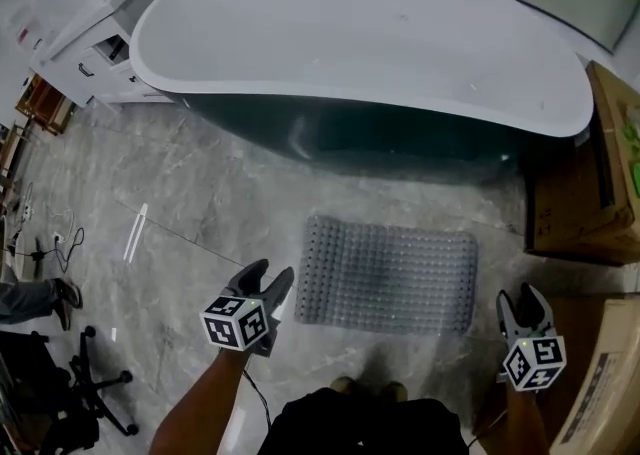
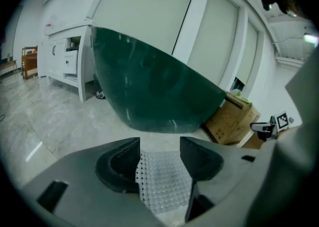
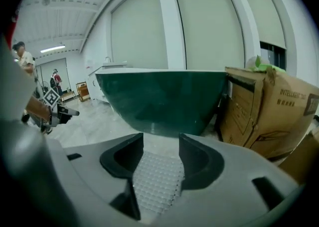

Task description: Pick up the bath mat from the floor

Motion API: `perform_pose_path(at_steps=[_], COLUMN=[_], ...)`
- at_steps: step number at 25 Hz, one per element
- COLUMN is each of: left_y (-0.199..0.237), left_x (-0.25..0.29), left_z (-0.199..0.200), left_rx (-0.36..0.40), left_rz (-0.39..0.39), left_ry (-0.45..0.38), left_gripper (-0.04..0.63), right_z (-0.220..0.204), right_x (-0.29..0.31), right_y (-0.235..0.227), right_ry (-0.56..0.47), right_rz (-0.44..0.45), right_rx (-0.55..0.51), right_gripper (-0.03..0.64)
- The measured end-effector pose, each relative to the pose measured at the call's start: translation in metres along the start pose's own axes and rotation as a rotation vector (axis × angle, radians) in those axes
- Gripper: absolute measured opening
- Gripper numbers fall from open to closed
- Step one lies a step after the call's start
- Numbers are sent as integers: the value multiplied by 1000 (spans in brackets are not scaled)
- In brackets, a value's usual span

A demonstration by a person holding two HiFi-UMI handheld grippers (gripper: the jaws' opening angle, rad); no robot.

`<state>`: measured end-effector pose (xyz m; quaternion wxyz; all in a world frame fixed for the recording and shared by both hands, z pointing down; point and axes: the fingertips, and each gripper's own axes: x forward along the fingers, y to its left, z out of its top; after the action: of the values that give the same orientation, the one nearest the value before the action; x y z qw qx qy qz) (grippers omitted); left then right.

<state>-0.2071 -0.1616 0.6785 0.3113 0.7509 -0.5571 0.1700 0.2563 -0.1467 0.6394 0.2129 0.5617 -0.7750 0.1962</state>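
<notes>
Bath mat (image 1: 390, 275) between left gripper (image 1: 274, 273), right gripper (image 1: 520, 297)

We see a grey marbled floor (image 1: 180, 203) with the bath mat (image 1: 390, 273) lying flat on it. Just beyond the mat stands the bathtub (image 1: 360, 43), with cardboard boxes (image 1: 580, 203) to the right.

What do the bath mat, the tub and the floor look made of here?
Bath mat: probably soft rubber or plastic, translucent grey, with rows of small bumps and holes.
Bathtub: likely glossy acrylic, white inside, dark green outside, reflective.
Floor: polished grey marble-look tile, veined, with glare streaks.
</notes>
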Motion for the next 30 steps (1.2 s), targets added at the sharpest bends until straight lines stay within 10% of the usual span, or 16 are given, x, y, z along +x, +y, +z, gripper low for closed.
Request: perform_pose_path(at_steps=[30], left_y=[115], left_x=[202], left_z=[-276], left_rx=[-82], left_rz=[26], left_ry=[332], left_gripper=[295], right_z=[-334], right_x=[209], right_y=[-91], right_ry=[325], right_rz=[-39], right_rx=[120], right_gripper=[344])
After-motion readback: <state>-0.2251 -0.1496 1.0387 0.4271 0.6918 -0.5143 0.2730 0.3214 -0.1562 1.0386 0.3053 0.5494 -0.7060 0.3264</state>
